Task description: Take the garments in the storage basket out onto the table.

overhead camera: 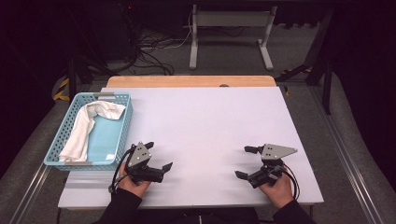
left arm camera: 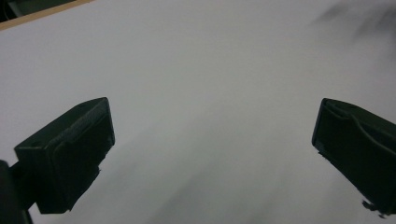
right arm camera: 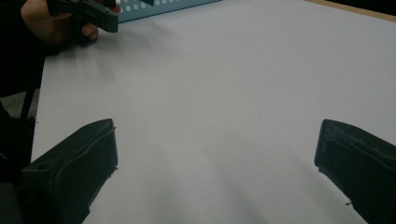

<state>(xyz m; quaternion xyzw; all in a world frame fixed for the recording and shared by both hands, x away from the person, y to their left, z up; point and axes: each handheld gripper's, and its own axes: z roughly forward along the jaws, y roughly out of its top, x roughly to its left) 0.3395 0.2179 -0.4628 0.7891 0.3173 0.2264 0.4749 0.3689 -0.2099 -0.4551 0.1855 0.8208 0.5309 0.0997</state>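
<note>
Surface: white table (overhead camera: 205,126) in a dark room, cables on the floor beyond its far edge.
Cloth: white cloth (overhead camera: 86,128) lies loose inside the blue basket (overhead camera: 122,133) at the table's left edge.
Left gripper (overhead camera: 158,156): near the front edge, just beside the basket's near right corner; jaws wide apart, nothing between them.
Right gripper (overhead camera: 246,162): near the front right corner; jaws apart, empty.
Progress: judged either finished with the cloth binned, or not begun; which, I cannot tell.

Dim room, grey floor (overhead camera: 299,51), cables (overhead camera: 149,56), white table frame (overhead camera: 229,28) behind
</note>
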